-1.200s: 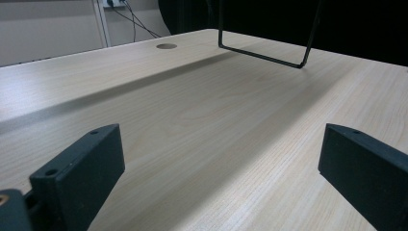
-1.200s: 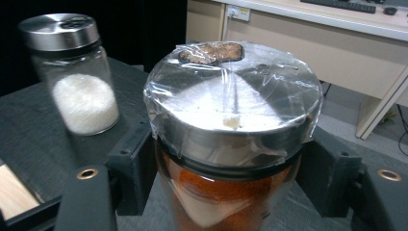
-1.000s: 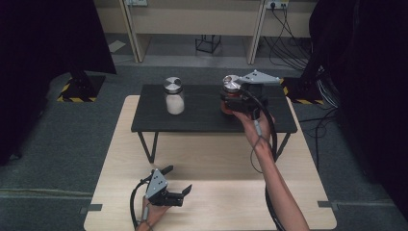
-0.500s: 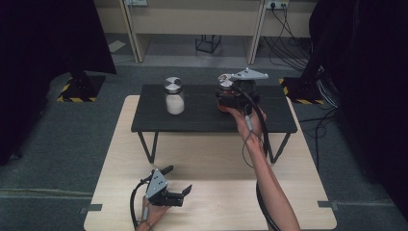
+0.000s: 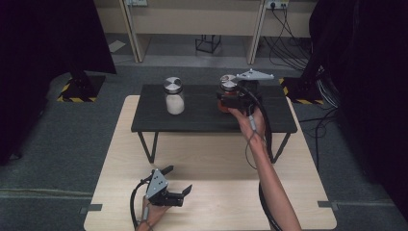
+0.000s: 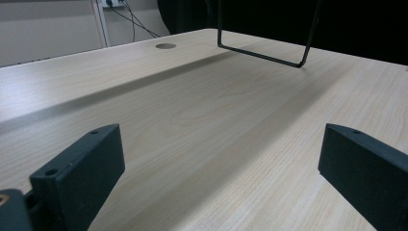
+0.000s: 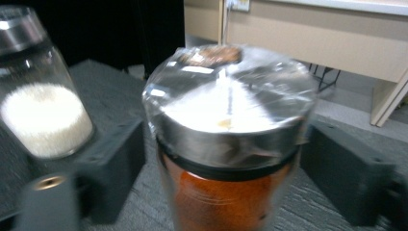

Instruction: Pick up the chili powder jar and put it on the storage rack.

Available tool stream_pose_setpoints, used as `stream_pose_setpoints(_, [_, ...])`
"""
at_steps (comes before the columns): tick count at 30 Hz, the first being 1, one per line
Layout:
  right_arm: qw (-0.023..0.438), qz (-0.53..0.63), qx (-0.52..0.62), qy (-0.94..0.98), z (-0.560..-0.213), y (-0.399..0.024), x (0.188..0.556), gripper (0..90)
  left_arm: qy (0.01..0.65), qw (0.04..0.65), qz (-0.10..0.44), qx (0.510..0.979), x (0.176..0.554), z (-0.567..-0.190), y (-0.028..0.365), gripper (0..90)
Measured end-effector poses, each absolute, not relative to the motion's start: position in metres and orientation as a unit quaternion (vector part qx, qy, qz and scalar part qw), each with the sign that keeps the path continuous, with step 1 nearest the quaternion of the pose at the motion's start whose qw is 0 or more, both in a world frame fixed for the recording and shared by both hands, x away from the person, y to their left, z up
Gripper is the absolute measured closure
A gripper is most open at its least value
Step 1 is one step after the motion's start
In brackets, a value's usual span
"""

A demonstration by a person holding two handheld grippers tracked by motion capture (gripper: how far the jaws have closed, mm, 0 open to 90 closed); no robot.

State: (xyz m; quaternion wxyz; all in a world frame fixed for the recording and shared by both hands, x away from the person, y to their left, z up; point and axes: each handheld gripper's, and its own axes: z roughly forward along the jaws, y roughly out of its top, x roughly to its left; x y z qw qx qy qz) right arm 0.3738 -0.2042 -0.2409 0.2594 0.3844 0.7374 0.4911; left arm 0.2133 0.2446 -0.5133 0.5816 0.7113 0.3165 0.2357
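Resting spread-jawed near the wooden table's (image 5: 216, 192) front edge, the left gripper (image 5: 175, 192) idles while the right gripper (image 5: 230, 98) has shifted leftward (jaws flanking, apparently not squeezing) around the orange-filled jar (image 7: 226, 192) on the black stand (image 5: 202, 118), suggesting a grasp imminent.

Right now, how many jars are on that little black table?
2: a jar of white grains on its left part, and a jar of orange powder on its right part, between the right gripper's jaws.

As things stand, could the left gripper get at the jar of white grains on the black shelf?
Probably yes. The left gripper sits open on the wooden table, and the white-grain jar stands alone on the black shelf, with nothing between them.
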Motion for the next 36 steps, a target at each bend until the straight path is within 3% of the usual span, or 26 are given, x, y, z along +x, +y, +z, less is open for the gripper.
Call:
stream_pose_setpoints(4, [0.25,0.526,0.389,0.714,-0.247,-0.22,0.371,4.5,0.316,0.581,0.236,0.712,0.213,-0.513,0.244,1.6])
stream_pose_setpoints(27, [0.235,0.592,0.34,0.692,-0.264,-0.258,0.328,3.3,0.316,0.58,0.237,0.713,0.213,-0.513,0.244,1.6])
stream_pose_setpoints(36, [0.217,0.62,0.299,0.692,-0.286,-0.27,0.311,2.7,0.316,0.58,0.237,0.713,0.213,-0.513,0.244,1.6])
